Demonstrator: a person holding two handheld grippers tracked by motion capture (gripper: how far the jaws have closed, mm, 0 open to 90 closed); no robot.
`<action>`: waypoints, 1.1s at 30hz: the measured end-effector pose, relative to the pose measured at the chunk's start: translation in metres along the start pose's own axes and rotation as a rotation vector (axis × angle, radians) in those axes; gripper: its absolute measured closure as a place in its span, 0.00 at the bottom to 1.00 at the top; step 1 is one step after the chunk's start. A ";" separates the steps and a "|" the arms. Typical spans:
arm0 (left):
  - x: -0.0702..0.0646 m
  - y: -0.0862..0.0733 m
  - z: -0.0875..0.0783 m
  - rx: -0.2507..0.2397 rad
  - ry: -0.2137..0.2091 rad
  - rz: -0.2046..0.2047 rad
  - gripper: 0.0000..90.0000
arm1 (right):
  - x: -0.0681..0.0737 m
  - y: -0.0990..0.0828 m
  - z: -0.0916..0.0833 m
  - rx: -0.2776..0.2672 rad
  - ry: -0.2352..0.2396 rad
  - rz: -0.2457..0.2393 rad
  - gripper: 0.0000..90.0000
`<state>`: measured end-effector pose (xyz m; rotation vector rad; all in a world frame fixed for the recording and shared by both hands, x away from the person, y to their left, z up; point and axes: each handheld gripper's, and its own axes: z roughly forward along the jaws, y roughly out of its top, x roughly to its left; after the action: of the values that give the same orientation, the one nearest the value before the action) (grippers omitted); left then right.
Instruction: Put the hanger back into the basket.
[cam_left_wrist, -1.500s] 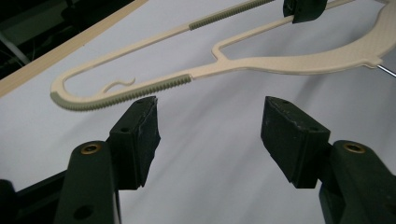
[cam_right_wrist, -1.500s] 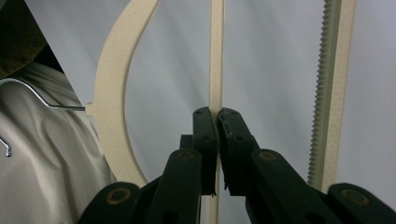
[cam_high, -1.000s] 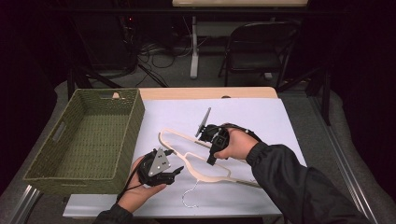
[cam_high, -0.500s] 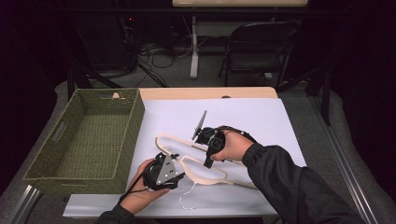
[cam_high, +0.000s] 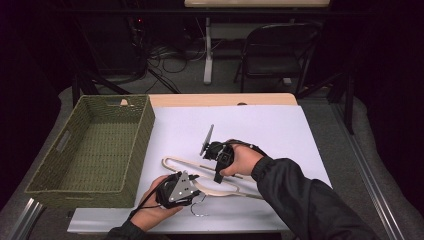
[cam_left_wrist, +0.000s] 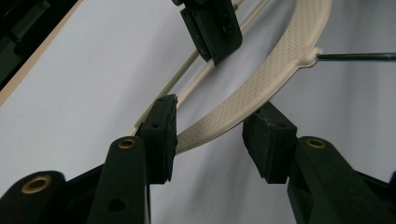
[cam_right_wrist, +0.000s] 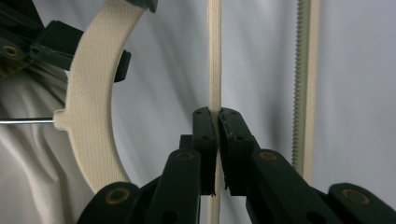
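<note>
A: In the high view, what is different from a moment ago?

B: The cream hanger (cam_high: 210, 176) has slid nearer to the person, and the left gripper (cam_high: 176, 189) has moved forward to its shoulder. The hanger lies on the white table cover (cam_high: 280, 130), right of the green woven basket (cam_high: 95, 150). I judge the pick-up is close to starting.

A: And the right gripper (cam_high: 218, 156)?

B: It leans down over the thin cross bar; the forearm comes in from the lower right.

A: What does the left gripper view show?

B: The left gripper (cam_left_wrist: 210, 135) has its jaws wide apart around the curved shoulder of the hanger (cam_left_wrist: 261, 79). One pad (cam_left_wrist: 161, 135) touches it, the other stands off. The metal hook (cam_left_wrist: 357, 56) points to the side.

A: And the right gripper view?

B: The right gripper (cam_right_wrist: 217, 140) is closed tight on the thin bar of the hanger (cam_right_wrist: 214, 56). The ribbed bar (cam_right_wrist: 304, 70) runs beside it, free.
</note>
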<state>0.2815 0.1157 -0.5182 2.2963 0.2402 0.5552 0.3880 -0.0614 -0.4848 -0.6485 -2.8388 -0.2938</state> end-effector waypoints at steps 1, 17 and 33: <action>0.000 0.000 0.000 -0.003 -0.003 -0.002 0.62 | 0.000 0.000 0.000 0.000 0.000 0.000 0.95; 0.009 0.004 -0.001 -0.023 -0.034 -0.063 0.67 | 0.001 -0.006 0.005 -0.057 -0.005 0.003 0.93; 0.027 0.017 0.002 0.011 -0.094 -0.108 0.67 | 0.026 -0.077 -0.058 -0.254 -0.163 -0.058 0.77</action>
<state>0.3063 0.1114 -0.4992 2.2975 0.3196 0.3912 0.3400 -0.1332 -0.4344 -0.6657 -3.0072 -0.6480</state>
